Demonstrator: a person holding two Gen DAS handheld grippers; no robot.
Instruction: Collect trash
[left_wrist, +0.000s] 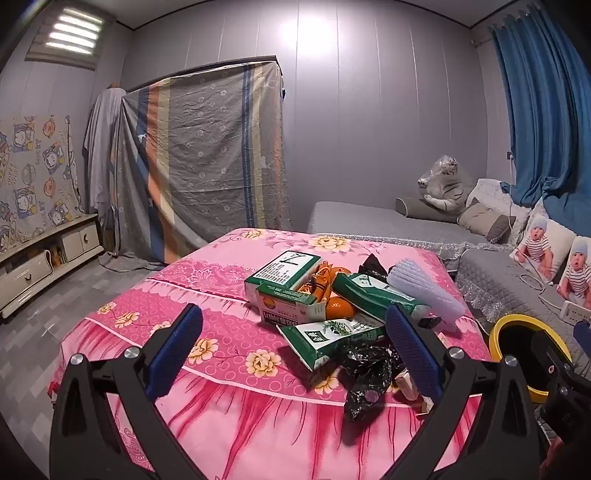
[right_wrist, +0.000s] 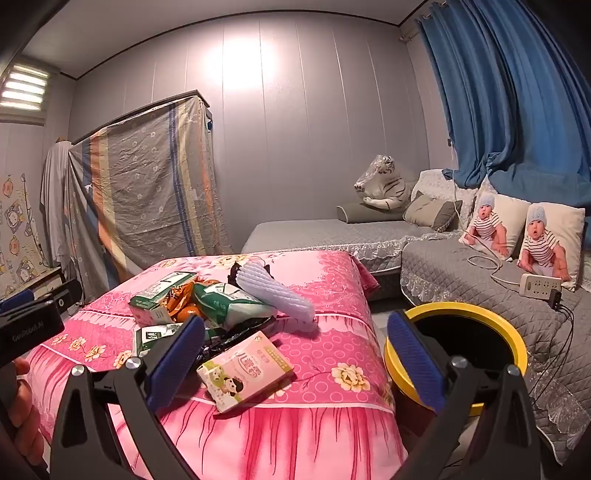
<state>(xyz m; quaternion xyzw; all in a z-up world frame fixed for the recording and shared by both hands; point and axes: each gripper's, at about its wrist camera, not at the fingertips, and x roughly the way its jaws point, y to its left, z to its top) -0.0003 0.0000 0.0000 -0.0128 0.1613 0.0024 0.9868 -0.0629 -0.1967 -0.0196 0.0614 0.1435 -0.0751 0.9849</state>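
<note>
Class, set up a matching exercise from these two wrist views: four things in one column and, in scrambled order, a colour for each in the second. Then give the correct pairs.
Things
1. bin
2. curtain
3. crumpled bag
4. foam fruit net

Colours
A. white
B. yellow rim
C. blue
D. black

Pairs: 1-B, 2-C, 3-D, 4-A
</note>
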